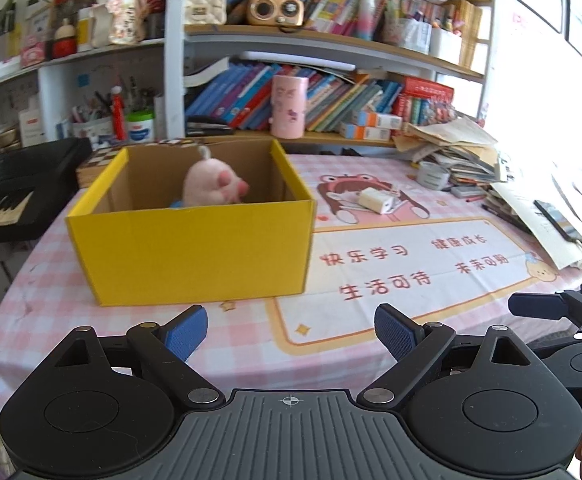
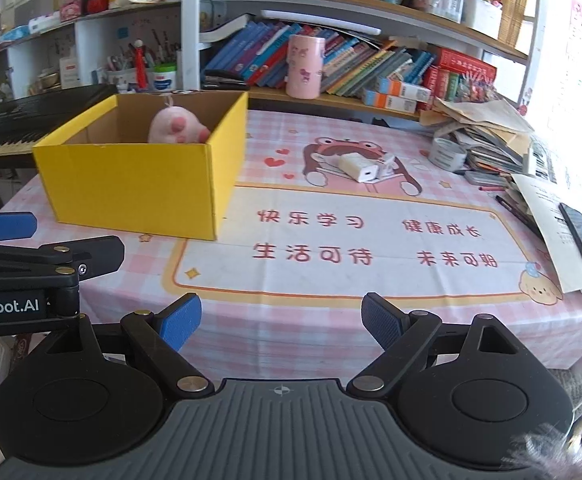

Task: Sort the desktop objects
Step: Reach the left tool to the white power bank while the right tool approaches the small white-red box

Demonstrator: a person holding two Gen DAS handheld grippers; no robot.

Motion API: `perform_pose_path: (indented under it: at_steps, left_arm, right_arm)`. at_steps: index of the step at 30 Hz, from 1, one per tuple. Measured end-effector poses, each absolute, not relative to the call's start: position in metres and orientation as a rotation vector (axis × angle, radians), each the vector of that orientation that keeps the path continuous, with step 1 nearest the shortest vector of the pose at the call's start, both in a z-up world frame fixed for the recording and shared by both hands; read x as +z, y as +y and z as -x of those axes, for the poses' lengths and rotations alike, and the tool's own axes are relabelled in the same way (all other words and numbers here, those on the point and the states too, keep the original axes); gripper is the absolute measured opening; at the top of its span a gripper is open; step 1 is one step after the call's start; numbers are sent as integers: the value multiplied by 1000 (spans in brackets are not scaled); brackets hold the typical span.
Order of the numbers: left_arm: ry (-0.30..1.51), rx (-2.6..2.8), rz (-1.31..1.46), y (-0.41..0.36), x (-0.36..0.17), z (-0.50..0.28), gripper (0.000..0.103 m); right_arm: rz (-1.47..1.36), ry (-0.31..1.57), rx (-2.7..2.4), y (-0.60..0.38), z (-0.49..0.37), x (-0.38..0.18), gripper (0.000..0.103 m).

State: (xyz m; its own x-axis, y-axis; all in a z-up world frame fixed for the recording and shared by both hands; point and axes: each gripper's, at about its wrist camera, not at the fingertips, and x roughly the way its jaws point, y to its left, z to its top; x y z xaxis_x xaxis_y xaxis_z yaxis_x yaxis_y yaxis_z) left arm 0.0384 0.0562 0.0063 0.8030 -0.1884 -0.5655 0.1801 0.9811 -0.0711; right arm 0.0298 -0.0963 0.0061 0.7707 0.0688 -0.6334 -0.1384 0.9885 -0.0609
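A yellow cardboard box (image 1: pixel 195 252) (image 2: pixel 131 184) stands on the pink checked tablecloth, with a pink plush toy (image 1: pixel 213 184) (image 2: pixel 177 126) lying inside it. A white charger block (image 1: pixel 375 200) (image 2: pixel 359 168) rests on the frog drawing behind the printed mat. My left gripper (image 1: pixel 291 334) hovers open over the table's near edge, in front of the box, with nothing between its blue pads. My right gripper (image 2: pixel 281 322) is open too, empty, over the near edge to the right of the box. Each gripper shows at the side of the other's view.
A roll of tape (image 2: pixel 447 154), a heap of papers and books (image 2: pixel 487 132) and a phone (image 2: pixel 581 232) crowd the table's right side. A keyboard (image 1: pixel 7 196) sits left of the box. Shelves of books and a pink cup (image 2: pixel 305 66) rise behind the table.
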Motion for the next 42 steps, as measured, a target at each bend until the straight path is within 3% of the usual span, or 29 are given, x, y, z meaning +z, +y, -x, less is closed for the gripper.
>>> perform_pose_path:
  at_steps: [42]
  left_arm:
    - [624, -192, -10, -110, 7, -189, 93]
  right_arm:
    - [79, 730, 98, -258, -193, 6, 87]
